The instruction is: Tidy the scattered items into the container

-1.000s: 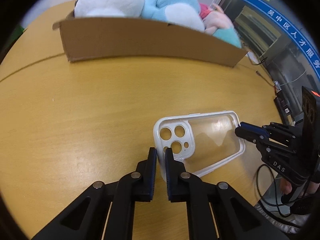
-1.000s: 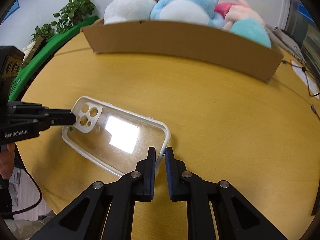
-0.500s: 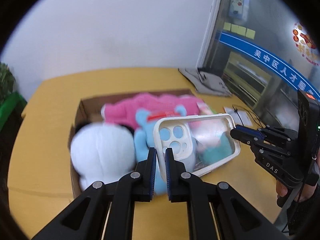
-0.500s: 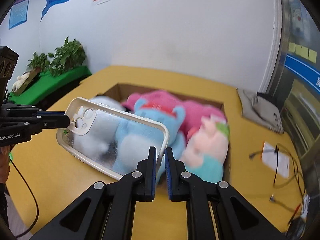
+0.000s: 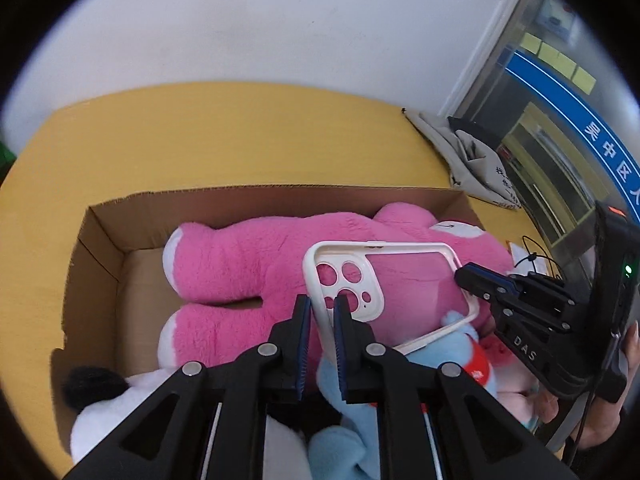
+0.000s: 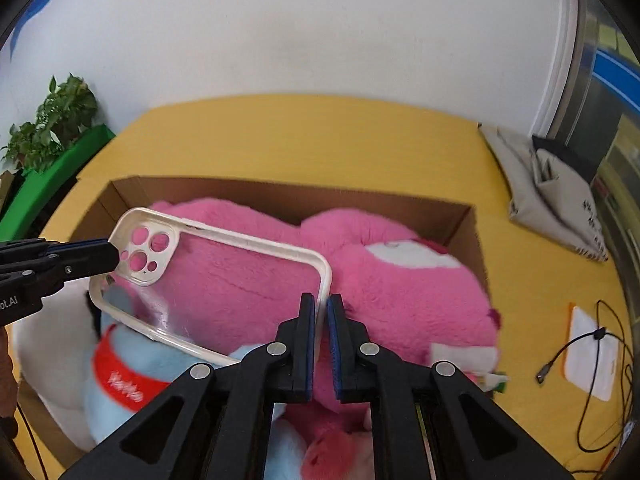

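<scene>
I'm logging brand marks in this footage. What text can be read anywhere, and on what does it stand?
"DAS": right hand-held gripper, on its body.
"ot.AI", cut off at the frame edge: left hand-held gripper, on its body.
Chinese characters "吴中区人": blue sign on the glass wall.
White word on the blue toy's red collar: too blurred.
Print on the grey bag: too small.

Clear phone case (image 5: 404,280), white rim, camera cutouts left, held level over pink plush (image 5: 248,264). Cardboard box (image 5: 96,240) open, packed with plush toys.
</scene>
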A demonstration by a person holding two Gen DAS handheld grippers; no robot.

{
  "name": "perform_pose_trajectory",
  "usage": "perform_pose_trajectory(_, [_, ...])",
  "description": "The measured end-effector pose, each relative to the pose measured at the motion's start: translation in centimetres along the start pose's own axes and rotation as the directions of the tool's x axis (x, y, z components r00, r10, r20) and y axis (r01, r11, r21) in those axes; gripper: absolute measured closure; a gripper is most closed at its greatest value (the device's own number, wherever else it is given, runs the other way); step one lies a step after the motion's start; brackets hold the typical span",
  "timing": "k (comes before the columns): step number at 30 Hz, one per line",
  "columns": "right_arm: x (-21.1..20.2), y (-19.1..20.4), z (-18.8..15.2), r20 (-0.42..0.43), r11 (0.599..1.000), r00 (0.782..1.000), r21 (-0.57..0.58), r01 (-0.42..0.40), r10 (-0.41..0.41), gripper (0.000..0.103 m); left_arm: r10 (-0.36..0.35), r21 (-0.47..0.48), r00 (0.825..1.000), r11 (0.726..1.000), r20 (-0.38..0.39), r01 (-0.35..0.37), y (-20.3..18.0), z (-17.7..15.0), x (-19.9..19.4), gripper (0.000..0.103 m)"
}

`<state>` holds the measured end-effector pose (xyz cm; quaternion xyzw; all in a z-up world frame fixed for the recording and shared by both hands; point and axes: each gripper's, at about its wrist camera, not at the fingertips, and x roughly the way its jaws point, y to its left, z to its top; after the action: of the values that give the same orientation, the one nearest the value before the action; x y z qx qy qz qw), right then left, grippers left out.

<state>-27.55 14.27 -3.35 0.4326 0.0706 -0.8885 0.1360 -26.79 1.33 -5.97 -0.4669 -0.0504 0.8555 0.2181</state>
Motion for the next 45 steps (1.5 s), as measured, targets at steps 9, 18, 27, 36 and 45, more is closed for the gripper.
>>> perform_pose_trajectory(9, [-3.9, -0.6, -2.4, 0.063, 1.000, 0.998, -0.022, 0.011, -0.010, 0.011, 0.059, 0.015, 0.990, 0.998, 0.130, -0.062, -1.0, -2.1, -6.9, 0.039])
perform_pose_trajectory(18, [-16.5, 1.5, -12.4, 0.222, 1.000, 0.975, -0.005, 0.025, -0.023, 0.000, 0.180, 0.029, 0.942, 0.980, 0.283, -0.196, -6.4, -13.3, -17.4, 0.023])
perform_pose_trajectory(27, [-22.0, 4.8, -19.4, 0.245, 0.998, 0.968, -0.026, 0.062, -0.054, 0.000, 0.199, -0.023, 0.936, 0.979, 0.291, -0.201, -10.2, -21.7, -20.5, 0.023])
perform_pose_trajectory(36, [-24.8, 5.4, -21.8, 0.266, 0.998, 0.962, -0.015, 0.066, -0.060, 0.000, 0.235, -0.028, 0.922, 0.971, 0.309, -0.238, -11.3, -24.1, -22.7, 0.023])
perform_pose_trajectory(45, [-25.8, 5.2, -22.2, 0.280, 0.998, 0.958, -0.004, 0.062, -0.058, 0.000, 0.238, -0.021, 0.916, 0.969, 0.323, -0.245, -12.1, -24.4, -23.2, 0.023])
